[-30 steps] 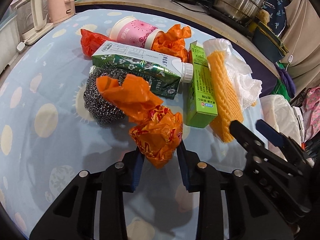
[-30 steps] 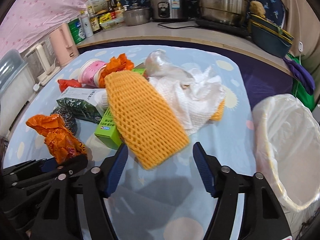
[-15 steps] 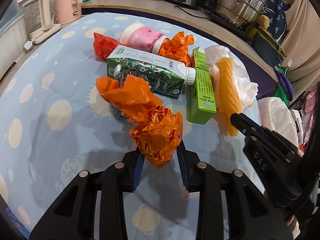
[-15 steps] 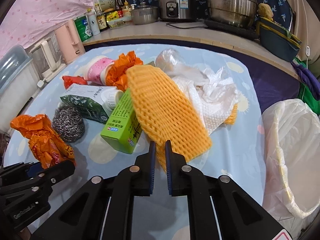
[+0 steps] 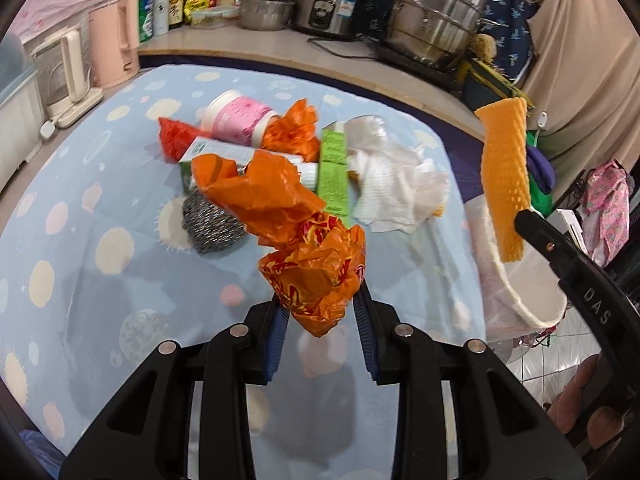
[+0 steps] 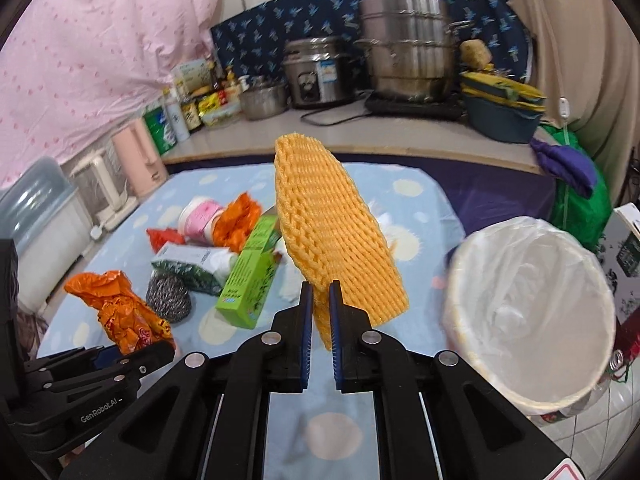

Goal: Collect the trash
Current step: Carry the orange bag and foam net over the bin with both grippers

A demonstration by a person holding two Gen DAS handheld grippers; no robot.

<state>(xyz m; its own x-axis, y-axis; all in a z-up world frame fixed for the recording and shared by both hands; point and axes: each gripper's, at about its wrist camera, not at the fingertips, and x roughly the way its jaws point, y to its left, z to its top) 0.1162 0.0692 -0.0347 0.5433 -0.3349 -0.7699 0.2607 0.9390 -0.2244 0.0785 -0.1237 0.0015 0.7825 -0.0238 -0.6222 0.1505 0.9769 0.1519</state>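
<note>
- The bench [image 5: 80, 184], under a pale blue cloth with cream dots, carries the trash heap at its middle.
- The round bin lined with a white plastic bag [image 6: 532, 312] stands off the bench's edge, to the right of the heap.
- The long orange foam-net sleeve [image 6: 332, 232] is raised clear of the bench, above the heap and just left of the bin; the right claw [image 6: 318, 316] is pressed together on its lower end.
- The crumpled orange plastic wrapper [image 5: 316, 276] is lifted in front of the heap, pinched at its lower end by the left claw [image 5: 320, 324].
- Within the heap, a green carton [image 6: 252, 280] lies beside a steel-wool scourer [image 6: 168, 298].
</note>
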